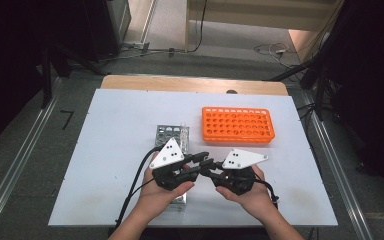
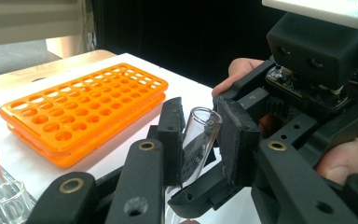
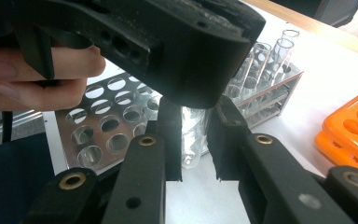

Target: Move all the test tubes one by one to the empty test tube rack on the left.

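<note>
Work in hand: handover of one glass tube [image 2: 196,142] between the two grippers, in the air above the front of the worktop [image 1: 115,130].
Left gripper [image 1: 202,161]: fingers [image 2: 171,140] clamped on the tube near its open mouth; the tube stands tilted between the pads.
Right gripper [image 1: 209,168]: fingers [image 3: 170,140] clamped on the same tube, lower along its body, as its own view shows.
Tube position: held by both grippers at once, between the metal rack [image 1: 171,134] and the orange rack [image 1: 237,124], touching neither.
Metal rack: on the worktop under the left hand [image 1: 162,192]; a few glass tubes [image 3: 261,60] stand at its far end, and most of the holes in sight are empty.
Orange rack: on the worktop beyond the right gripper; every hole in sight is empty.
Done so far (judged): one tube lifted clear of the metal rack and taken by the second gripper.
Left to do (judged): release by one gripper, insertion of the tube into a hole of the orange rack, then likely the same for the tubes in the metal rack.
Caution: a double grip on thin glass can crack it if the hands pull apart.
</note>
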Available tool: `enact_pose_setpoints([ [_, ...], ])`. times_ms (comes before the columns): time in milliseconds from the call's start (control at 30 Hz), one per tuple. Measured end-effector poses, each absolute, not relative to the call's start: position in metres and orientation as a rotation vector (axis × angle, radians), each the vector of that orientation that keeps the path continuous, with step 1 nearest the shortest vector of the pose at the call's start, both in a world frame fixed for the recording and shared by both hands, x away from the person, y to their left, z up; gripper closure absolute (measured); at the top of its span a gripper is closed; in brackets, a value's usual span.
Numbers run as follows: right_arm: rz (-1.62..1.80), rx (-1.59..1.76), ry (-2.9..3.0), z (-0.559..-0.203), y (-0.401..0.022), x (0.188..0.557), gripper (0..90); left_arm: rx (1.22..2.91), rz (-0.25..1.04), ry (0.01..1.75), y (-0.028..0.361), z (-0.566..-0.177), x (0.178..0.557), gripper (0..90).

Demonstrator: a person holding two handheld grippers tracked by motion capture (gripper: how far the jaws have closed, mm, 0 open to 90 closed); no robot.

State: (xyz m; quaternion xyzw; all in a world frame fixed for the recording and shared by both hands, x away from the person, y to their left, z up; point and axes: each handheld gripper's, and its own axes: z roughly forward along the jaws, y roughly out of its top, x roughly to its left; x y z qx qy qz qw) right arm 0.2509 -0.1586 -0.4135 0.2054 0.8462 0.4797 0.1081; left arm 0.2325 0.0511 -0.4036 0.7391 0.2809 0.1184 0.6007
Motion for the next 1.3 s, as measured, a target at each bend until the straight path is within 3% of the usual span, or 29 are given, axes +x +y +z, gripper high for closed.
enact_pose_setpoints([
  [733,1.443,0.636,2.475,-0.412,-0.160,0.252,70.1,1.689,0.326,0.677,0.059,-0.399,0.234,75.0],
  [833,1.438,0.638,2.472,-0.412,-0.161,0.253,63.1,1.681,0.333,0.681,0.061,-0.397,0.234,75.0],
  [1133,1.501,0.689,2.448,-0.409,-0.179,0.261,24.7,1.643,0.377,0.712,0.078,-0.389,0.237,75.1],
  [1300,1.514,0.730,2.405,-0.407,-0.197,0.265,7.9,1.620,0.411,0.740,0.092,-0.387,0.241,75.1],
])
